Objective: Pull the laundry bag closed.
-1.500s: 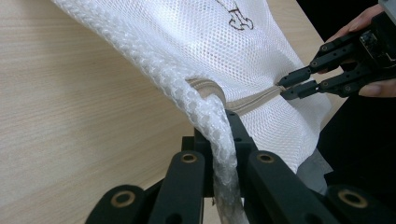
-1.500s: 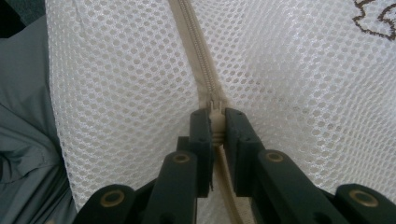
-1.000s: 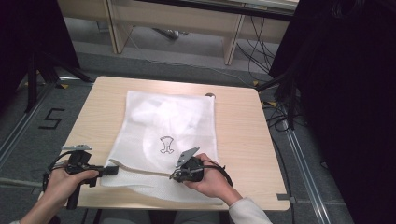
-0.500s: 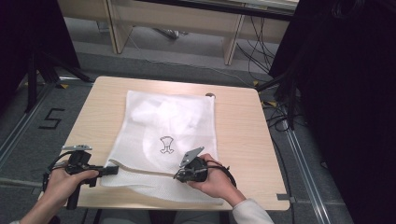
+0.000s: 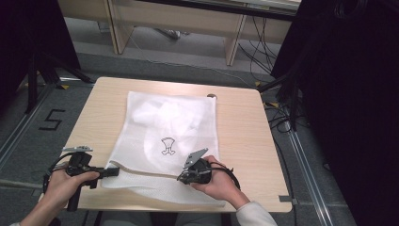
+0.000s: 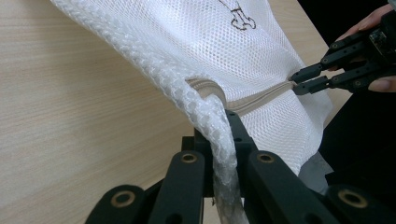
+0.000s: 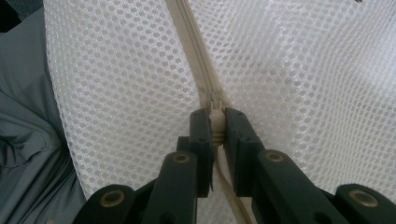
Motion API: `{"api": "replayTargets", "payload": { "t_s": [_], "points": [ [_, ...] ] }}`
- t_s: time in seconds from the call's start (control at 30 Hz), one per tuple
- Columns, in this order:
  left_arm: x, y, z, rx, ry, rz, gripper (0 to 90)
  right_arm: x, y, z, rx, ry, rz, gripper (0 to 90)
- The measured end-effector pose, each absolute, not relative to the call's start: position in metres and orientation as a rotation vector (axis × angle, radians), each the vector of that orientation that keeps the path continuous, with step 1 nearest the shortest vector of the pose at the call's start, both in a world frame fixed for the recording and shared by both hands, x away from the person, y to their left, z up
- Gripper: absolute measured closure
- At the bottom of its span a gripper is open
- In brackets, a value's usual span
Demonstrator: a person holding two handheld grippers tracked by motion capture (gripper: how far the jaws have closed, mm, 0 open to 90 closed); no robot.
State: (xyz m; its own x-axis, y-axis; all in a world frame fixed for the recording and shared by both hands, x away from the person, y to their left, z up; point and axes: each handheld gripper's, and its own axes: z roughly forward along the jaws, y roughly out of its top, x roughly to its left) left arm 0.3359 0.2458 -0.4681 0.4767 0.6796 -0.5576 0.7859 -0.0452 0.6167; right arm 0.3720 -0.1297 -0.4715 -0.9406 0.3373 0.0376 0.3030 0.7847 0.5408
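Left tongs [image 5: 113, 172] pinch the mesh bag's [image 5: 164, 136] corner, right tongs [image 5: 182, 178] its zipper pull [image 7: 215, 116]; zipper runs crosswise.

You're working in a lab or recording studio, not a home. A lone wooden table [image 5: 244, 141] stands on grey floor with a taped number five [image 5: 51, 120], metal floor rails [image 5: 308, 165], loose cables [image 5: 263, 52] and black curtains [image 5: 348, 94] around it.

Small dark item [image 5: 211, 95] at mesh bag's [image 5: 169, 122] far corner: unidentifiable.
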Motion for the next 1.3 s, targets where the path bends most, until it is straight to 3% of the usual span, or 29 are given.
{"api": "replayTargets", "payload": {
  "t_s": [0.87,1.3],
  "points": [
    [0.336,0.25,-0.468,1.817,1.23,-0.128,86.3,0.37,-0.145,-0.472,0.556,2.892,0.866,82.8],
    [0.336,0.246,-0.469,1.764,1.267,-0.119,86.2,0.369,-0.153,-0.472,0.581,2.889,0.866,82.8]
  ]
}}
